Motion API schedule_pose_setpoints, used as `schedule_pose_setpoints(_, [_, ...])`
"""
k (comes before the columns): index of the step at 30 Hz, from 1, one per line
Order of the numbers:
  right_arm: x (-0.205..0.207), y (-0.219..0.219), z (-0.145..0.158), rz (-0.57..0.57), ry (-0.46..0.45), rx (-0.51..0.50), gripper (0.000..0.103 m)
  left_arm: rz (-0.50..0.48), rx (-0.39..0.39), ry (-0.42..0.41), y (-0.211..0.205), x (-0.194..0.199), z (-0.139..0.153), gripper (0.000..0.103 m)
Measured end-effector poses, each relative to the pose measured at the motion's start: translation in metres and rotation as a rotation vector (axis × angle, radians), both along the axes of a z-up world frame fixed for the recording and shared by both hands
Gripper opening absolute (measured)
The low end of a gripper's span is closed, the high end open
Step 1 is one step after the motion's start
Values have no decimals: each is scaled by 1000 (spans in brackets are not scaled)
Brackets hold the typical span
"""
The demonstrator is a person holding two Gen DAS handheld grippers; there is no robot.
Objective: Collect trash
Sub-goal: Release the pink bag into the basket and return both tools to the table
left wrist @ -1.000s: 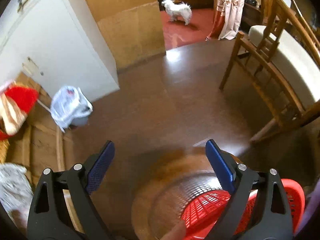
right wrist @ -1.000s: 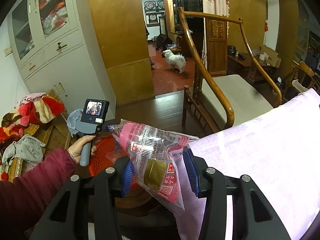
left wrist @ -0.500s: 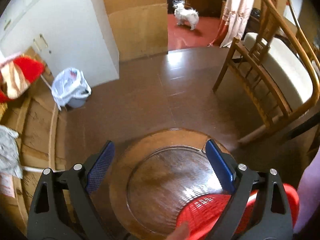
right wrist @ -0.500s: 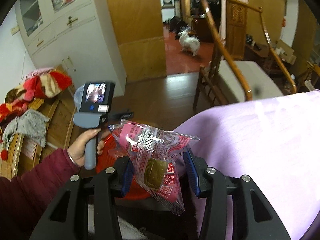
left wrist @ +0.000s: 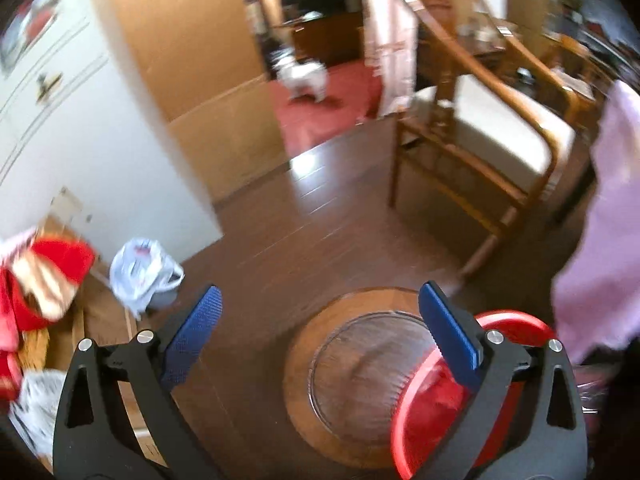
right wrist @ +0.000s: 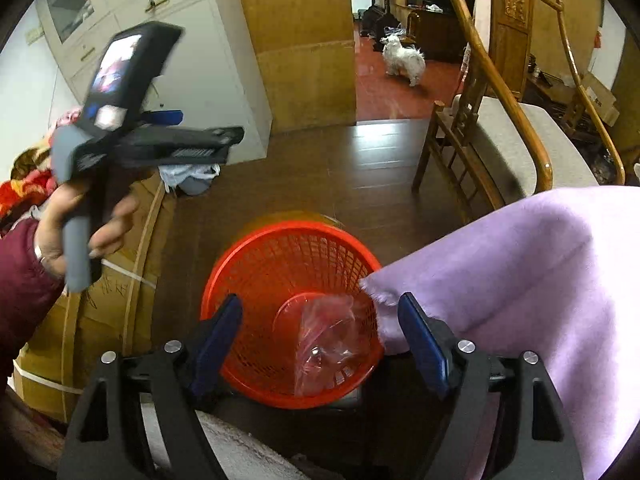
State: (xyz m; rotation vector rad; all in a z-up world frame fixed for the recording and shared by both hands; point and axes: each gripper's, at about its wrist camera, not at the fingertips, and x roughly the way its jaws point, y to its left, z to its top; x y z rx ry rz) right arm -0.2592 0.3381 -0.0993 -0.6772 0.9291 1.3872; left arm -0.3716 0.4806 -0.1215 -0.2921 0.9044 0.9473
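The snack wrapper (right wrist: 326, 334) lies inside the red basket (right wrist: 248, 256), so this piece looks collected. The right gripper (right wrist: 320, 334) hangs above, jaws released and empty; the left gripper (left wrist: 320, 334) is likewise spread, holding nothing.

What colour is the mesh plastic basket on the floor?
Red-orange mesh plastic basket, clearest in the right wrist view.

Both the left gripper (left wrist: 320, 340) and right gripper (right wrist: 320, 338) hold their jaws spread wide, gripping nothing

Red basket (right wrist: 288, 280) mouth lies unobstructed; purple cloth (right wrist: 520, 280) crowds its right rim.
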Motion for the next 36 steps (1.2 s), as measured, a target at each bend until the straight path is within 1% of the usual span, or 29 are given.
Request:
schedule_pose_setpoints(2, [4, -8, 13, -16, -4, 30, 79, -50, 32, -42, -22, 3, 15, 96])
schedule_pose_setpoints(5, [12, -28, 35, -52, -58, 83, 79, -120, 94, -96, -52, 16, 35, 96])
schedule_pose_setpoints(9, [35, -69, 66, -159, -126, 156, 84, -218, 204, -119, -94, 39, 64, 96])
schedule_pose_setpoints(11, [52, -96, 81, -235, -140, 191, 84, -277, 233, -138, -117, 48, 76, 96])
schedule_pose_setpoints(13, [71, -126, 93, -318, -155, 219, 85, -314, 254, -156, -137, 58, 85, 96])
schedule_pose_setpoints(16, [101, -172, 108, -442, -169, 253, 87, -375, 264, -196, -169, 77, 98, 96])
schedule_pose_setpoints(18, [122, -208, 116, -536, -181, 273, 88, -410, 273, -214, -191, 94, 107, 96])
schedule_pose_setpoints(20, [143, -248, 121, -633, -197, 280, 89, -437, 279, -213, -213, 117, 112, 96])
schedule_pose_setpoints(23, [172, -307, 126, -750, -215, 290, 90, -483, 268, -216, -243, 150, 117, 96])
schedule_pose_setpoints(25, [186, -340, 128, -811, -227, 294, 90, -524, 236, -221, -263, 174, 119, 96])
schedule_pose_setpoints(28, [212, -405, 131, -921, -282, 294, 93, -598, 174, -233, -294, 215, 124, 96])
schedule_pose_setpoints(30, [227, -434, 132, -985, -306, 286, 94, -657, 130, -241, -317, 247, 127, 96])
schedule_pose_setpoints(33, [258, -485, 123, -1098, -319, 264, 94, -730, 65, -262, -344, 290, 132, 96])
schedule_pose_setpoints(34, [269, -505, 119, -1145, -320, 251, 94, -749, 46, -263, -352, 305, 132, 96])
schedule_pose_setpoints(35, [273, -515, 118, -1175, -319, 245, 94, -775, 16, -260, -362, 325, 131, 96])
schedule_pose_setpoints(36, [280, -530, 115, -1214, -310, 244, 94, -793, -8, -257, -370, 335, 128, 96])
